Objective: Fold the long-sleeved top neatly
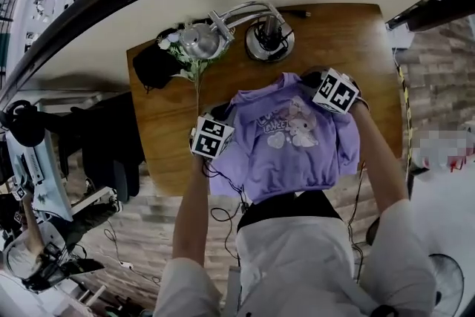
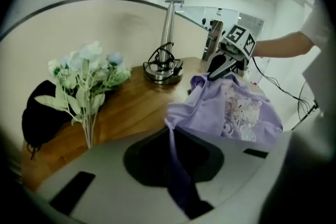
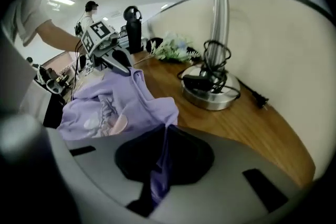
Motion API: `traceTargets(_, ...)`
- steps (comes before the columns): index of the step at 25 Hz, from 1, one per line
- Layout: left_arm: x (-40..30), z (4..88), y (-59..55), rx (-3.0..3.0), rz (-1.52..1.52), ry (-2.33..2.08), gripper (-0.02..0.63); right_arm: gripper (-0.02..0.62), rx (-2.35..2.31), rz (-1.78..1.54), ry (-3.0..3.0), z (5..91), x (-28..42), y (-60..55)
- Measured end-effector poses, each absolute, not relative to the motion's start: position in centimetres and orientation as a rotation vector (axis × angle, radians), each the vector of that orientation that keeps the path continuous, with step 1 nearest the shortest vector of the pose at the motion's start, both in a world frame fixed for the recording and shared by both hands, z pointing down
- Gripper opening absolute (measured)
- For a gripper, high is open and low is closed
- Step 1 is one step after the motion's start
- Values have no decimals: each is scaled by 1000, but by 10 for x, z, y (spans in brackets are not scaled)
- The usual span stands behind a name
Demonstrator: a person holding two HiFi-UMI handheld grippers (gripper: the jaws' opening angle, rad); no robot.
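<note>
Head view, read left to right. At left, the left gripper (image 2: 177,165) is clamped on a pinch of the lilac long-sleeved knit top with a cartoon print (image 1: 286,141), at one shoulder corner. A strip of the fabric runs down between its jaws. The top spreads print-up across the near part of the brown wooden table (image 1: 356,41). Its hem hangs over the table edge against the person's body. At right, the right gripper (image 3: 156,165) is likewise closed on the other shoulder corner, and it sits farther up the table than the left.

The shoulder line therefore spans from jaw to jaw, slightly slanted. The garment's long axis runs from there towards the person. We cannot make out where the sleeves lie.

We judge that the next move turns on this symmetry. Each hand owns one corner and neither is nearer, so both must travel together along the long axis. The chrome lamp base (image 1: 269,41) stands just beyond the collar.
</note>
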State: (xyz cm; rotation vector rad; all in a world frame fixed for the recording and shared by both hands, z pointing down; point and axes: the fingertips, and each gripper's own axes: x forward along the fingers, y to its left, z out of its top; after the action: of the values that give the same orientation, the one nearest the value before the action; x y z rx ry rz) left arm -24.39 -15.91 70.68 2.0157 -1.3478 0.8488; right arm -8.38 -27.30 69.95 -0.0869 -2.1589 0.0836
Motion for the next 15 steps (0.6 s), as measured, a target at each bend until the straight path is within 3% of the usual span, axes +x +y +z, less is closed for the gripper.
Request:
traceTargets(7,-269,671,-216,2103,843,-1494,46,28,326,118,-2365,653,-94,-329)
traceTargets(10,-290,697,-235,1957,945,-1591,66,146,528,132,-2259,677,-85,-352)
traceTargets(15,-315,674,-225,1842,541,-1754,129,126,777,287,-2303,655,-16,-356)
